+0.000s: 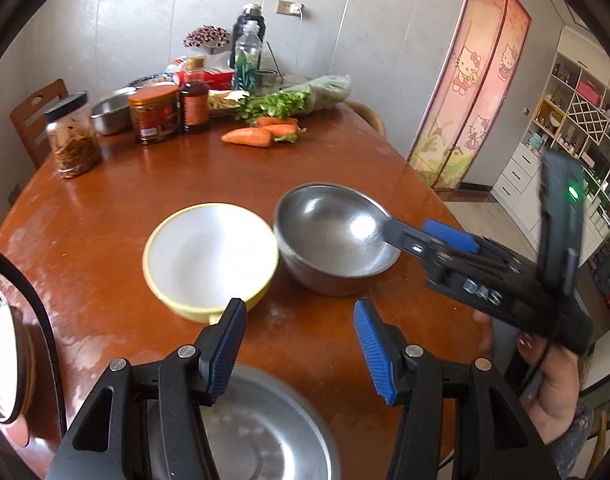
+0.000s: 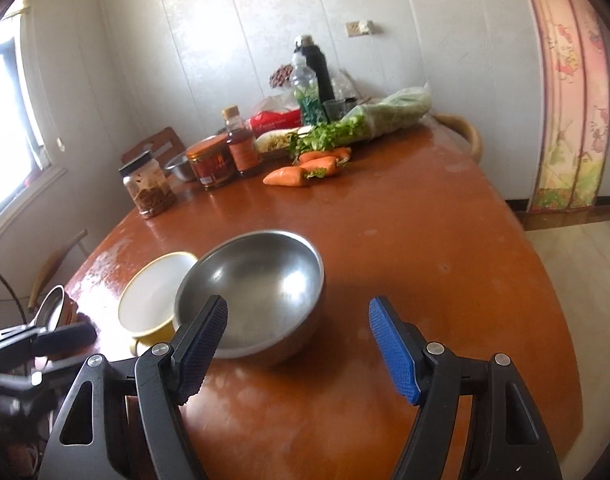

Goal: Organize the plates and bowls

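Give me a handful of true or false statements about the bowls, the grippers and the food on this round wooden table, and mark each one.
1. The round stainless steel bowl sits beside the yellow bowl with the white inside. True.
2. The steel bowl holds soup. False: it is empty.
3. The left gripper grips the yellow bowl. False: its jaws are open with nothing between them.
4. Orange carrots lie toward the far side of the brown wooden table. True.
5. The right gripper has lifted the steel bowl. False: the bowl rests on the table, and the jaws are open and empty.
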`<state>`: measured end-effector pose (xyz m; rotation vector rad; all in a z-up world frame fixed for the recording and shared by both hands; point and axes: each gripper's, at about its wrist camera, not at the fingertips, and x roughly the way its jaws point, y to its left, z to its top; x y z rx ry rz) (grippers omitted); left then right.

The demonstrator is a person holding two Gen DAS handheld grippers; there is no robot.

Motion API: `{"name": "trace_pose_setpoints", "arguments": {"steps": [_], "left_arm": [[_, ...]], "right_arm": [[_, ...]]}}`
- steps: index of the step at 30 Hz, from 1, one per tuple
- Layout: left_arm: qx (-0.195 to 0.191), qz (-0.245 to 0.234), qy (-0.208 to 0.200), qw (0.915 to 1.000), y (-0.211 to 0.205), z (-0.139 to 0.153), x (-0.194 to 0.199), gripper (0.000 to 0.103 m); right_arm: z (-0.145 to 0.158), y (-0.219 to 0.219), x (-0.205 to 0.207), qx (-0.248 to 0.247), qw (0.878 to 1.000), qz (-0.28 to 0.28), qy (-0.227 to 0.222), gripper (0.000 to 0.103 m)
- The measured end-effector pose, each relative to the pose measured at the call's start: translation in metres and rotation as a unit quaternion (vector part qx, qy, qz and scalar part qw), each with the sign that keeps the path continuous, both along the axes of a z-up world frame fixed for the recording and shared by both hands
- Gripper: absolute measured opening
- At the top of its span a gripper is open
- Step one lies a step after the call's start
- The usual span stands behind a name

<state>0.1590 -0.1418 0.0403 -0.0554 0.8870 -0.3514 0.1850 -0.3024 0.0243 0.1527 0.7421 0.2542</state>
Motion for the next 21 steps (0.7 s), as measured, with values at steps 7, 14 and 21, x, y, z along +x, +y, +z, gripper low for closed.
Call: {"name": "trace_pose_setpoints", "arguments": {"steps": [7, 14, 21], "left_arm": [[0.002, -0.019, 0.027, 0.9994, -0.015, -0.018, 0.02, 0.056], [0.006, -0.023, 0.045, 0.9987, -0.017, -0.027, 0.034, 0.056], [0.0, -0.028, 0.055, 0.9981, -0.018, -0.028, 0.04, 0.056]], "right_arm": [[-0.014, 0.009, 0.058, 0.01, 0.998, 0.058, 0.037, 0.075], [-0.033, 0.026, 0.098, 0.002, 0.991, 0.109, 0.078, 0.075], [-0.034, 0.035, 0.095, 0.021, 0.985, 0.152, 0.078, 0.077]]}}
